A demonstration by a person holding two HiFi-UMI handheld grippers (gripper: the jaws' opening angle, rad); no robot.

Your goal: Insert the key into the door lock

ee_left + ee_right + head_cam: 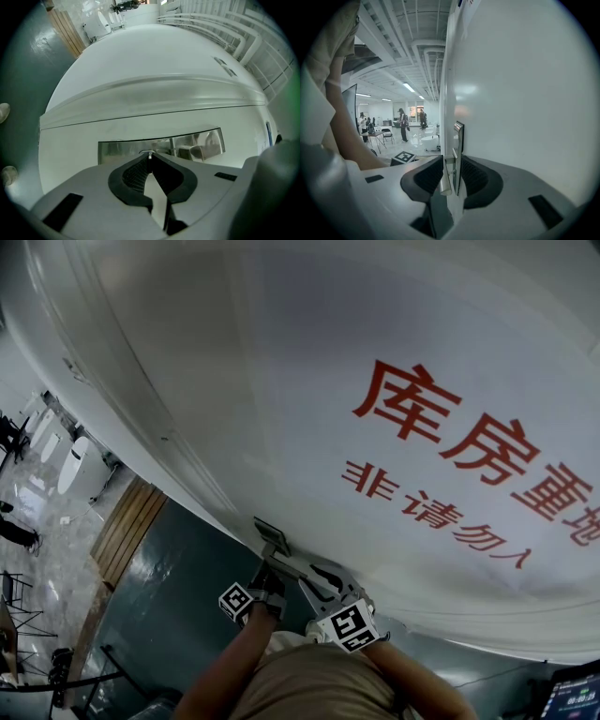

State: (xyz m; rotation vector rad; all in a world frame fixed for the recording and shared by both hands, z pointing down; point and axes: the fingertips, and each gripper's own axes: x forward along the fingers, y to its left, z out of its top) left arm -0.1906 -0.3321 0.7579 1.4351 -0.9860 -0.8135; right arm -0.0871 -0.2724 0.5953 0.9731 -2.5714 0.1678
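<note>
The key is seen as a thin bit of metal poking out from the tips of the left gripper, whose jaws are pressed tight on it. Its long side is pointed along the jaws, straight at the shiny lock plate. The plate is found at 12 o'clock from the tips, so near that touching cannot be ruled out. In that view the plate is stretched from 9 o'clock to 3 o'clock. No keyhole can be made out; it may be hidden behind the jaw tips. The plate is fixed on a big white door marked with red words.

The handle is found between the jaws of the right gripper, which seem to be closed around it. In the head view this gripper is placed at 5 o'clock from the plate. The left gripper is nearer the lock, so the push is judged to be its job: straight ahead, with the key lined up with the slot.
</note>
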